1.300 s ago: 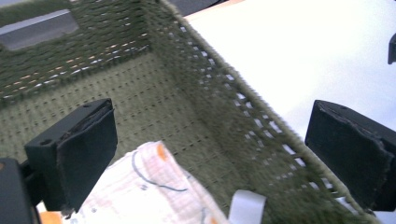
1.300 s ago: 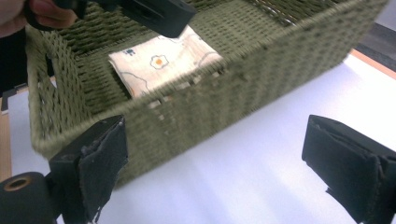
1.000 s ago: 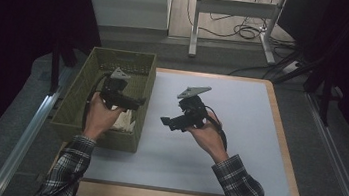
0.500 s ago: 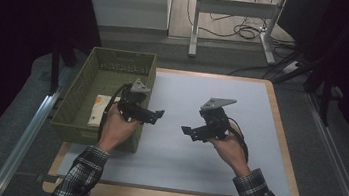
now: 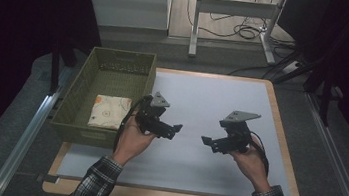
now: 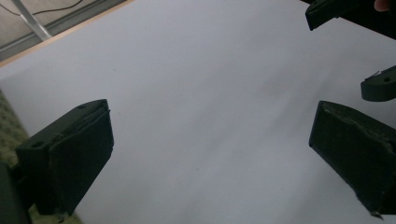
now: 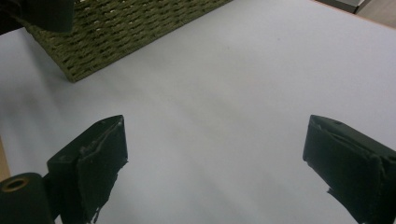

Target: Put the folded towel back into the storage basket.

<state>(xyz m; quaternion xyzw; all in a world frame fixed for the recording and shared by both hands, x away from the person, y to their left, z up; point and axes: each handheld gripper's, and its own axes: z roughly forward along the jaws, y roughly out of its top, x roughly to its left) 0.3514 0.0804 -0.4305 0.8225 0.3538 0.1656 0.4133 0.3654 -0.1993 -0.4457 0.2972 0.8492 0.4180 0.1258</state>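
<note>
Folded cloth (image 5: 105, 111), cream with a faint orange print, lies flat on the floor of an olive woven basket (image 5: 78, 94). From the high view, taking the white table mat (image 5: 222, 99) as a clock face, the basket sits at about nine to ten o'clock, along the mat's edge, and the cloth rests toward the basket's near end.

A person's two hands in plaid sleeves come in from six o'clock. The left gripper (image 5: 177, 128) is held above the mat just beside the basket's right wall, pointing toward three o'clock. The right gripper (image 5: 206, 140) is held above the mat at about four o'clock of centre, pointing toward nine o'clock, so the two face each other with a small gap between their tips.

In the left gripper view, its black jaws stand wide apart with bare mat between them; the other gripper's tips show at upper right. In the right gripper view, its jaws are likewise spread wide and hold nothing, with the basket's wall at eleven o'clock.
</note>
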